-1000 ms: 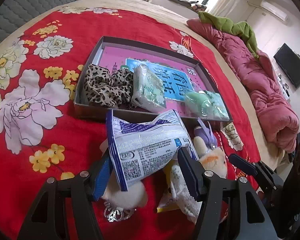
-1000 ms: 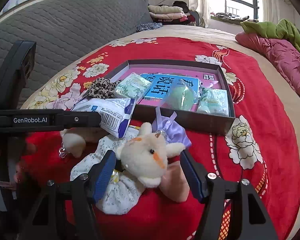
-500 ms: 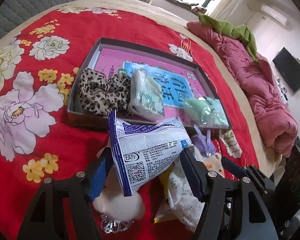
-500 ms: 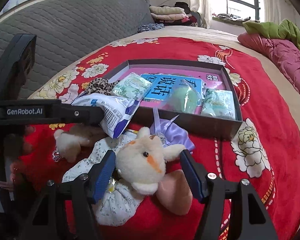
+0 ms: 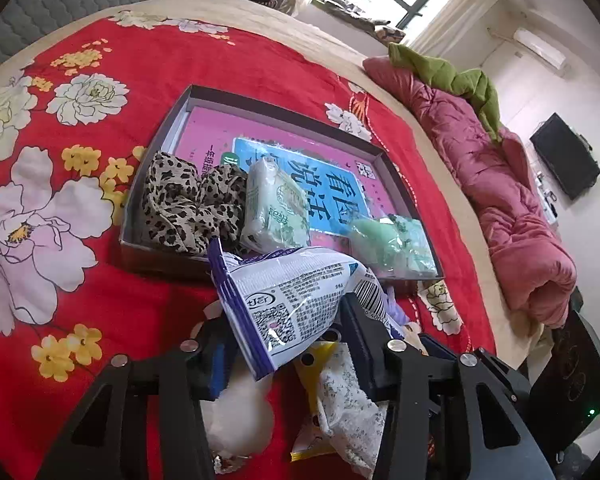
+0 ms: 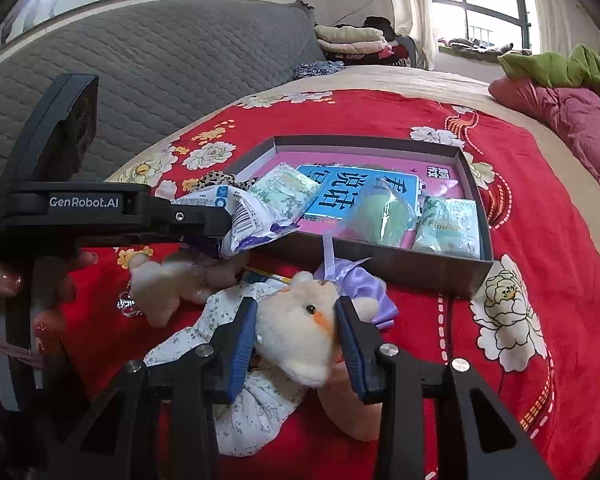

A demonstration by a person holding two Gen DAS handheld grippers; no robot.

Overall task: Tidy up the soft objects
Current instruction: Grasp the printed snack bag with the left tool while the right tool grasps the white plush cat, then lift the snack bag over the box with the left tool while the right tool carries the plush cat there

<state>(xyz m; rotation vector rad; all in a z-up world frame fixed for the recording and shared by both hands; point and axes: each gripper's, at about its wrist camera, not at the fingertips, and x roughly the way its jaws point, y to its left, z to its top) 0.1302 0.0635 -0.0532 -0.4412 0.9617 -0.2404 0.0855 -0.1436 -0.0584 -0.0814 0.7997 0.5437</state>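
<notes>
bed (image 6: 560, 380): red floral cover, carries everything; soft base, so things sit tilted and sink a little.
box (image 6: 380, 258): shallow dark tray mid-bed, the landmark and, I judge, the sorting target. Open top, low walls, easy drop-in from above.
book (image 5: 340, 196): pink/blue cover, flat on the box floor, acts as liner under the items.
leopard fabric (image 5: 184, 204): bunched in the box's near-left corner in the left view, packed against the wall to save room.
tissue packs: one (image 5: 276, 204) leans just beside the leopard fabric, another (image 6: 448, 232) lies at the box's near-right corner. The row along the near wall looks deliberate.
green bagged item (image 6: 380, 216): inside the box between the two packs; contents unclear.
white-blue packet (image 5: 296, 300): outside the box, raised over its near wall, between the left pads, crumpled at the waist.
left tongs (image 5: 288, 344): closing, pads squeezing the packet. Gripped mid-body so it doesn't flop.
plush toy (image 6: 300, 332): cream, orange patch, on the bed in front of the box's near wall, lying on a floral cloth bag (image 6: 252, 412).
right tongs (image 6: 296, 336): closing, pads pressed into the plush head on both sides; head is the firmest bit to pinch.
purple satin pouch (image 6: 360, 284): behind the plush, touching the box wall; not sorted yet.
second plush (image 6: 160, 284): left of the box front, loose.
</notes>
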